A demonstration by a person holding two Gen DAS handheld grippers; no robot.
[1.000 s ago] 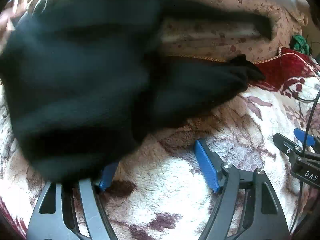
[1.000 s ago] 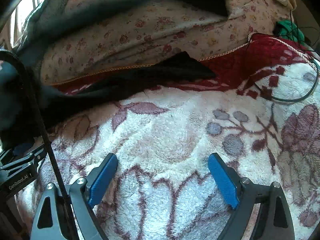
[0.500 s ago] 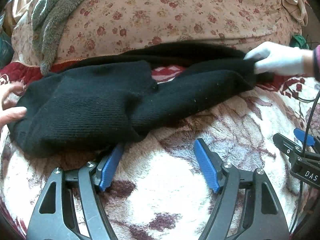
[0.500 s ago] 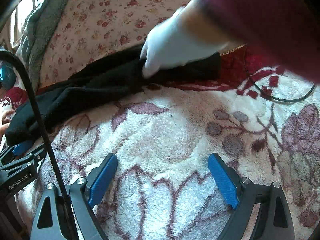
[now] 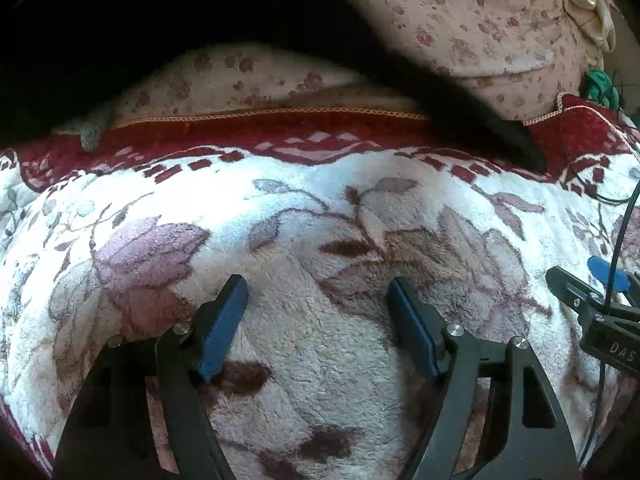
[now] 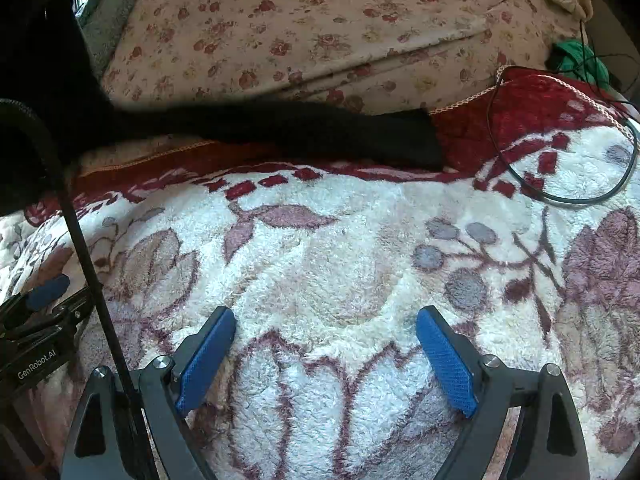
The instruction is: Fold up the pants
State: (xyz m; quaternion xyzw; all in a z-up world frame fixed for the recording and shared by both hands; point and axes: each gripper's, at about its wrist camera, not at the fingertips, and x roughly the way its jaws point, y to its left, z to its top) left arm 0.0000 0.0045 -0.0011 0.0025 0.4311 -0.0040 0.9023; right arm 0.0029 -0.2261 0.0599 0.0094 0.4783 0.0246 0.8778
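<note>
The black pants [image 5: 168,28] are lifted off the bed and fill the top left of the left wrist view. One leg [image 5: 480,124] trails down to the red blanket border. In the right wrist view that leg [image 6: 320,132] lies along the border, its cuff at mid-right. My left gripper [image 5: 316,300] is open and empty, resting low over the white floral blanket [image 5: 320,220]. My right gripper [image 6: 324,336] is open and empty too, over the same blanket [image 6: 340,240]. Neither gripper touches the pants.
A floral duvet [image 6: 300,28] is heaped behind the blanket. A black cable [image 6: 560,160] loops on the right. A green object [image 6: 576,60] lies at the far right. The right gripper [image 5: 600,300] shows at the left view's right edge, the left gripper [image 6: 40,320] at the right view's left edge.
The pants lay spread on the blanket, held by two bare hands half a second ago. Now they are lifted up and to the left, with one leg trailing. Both grippers have stayed still.
</note>
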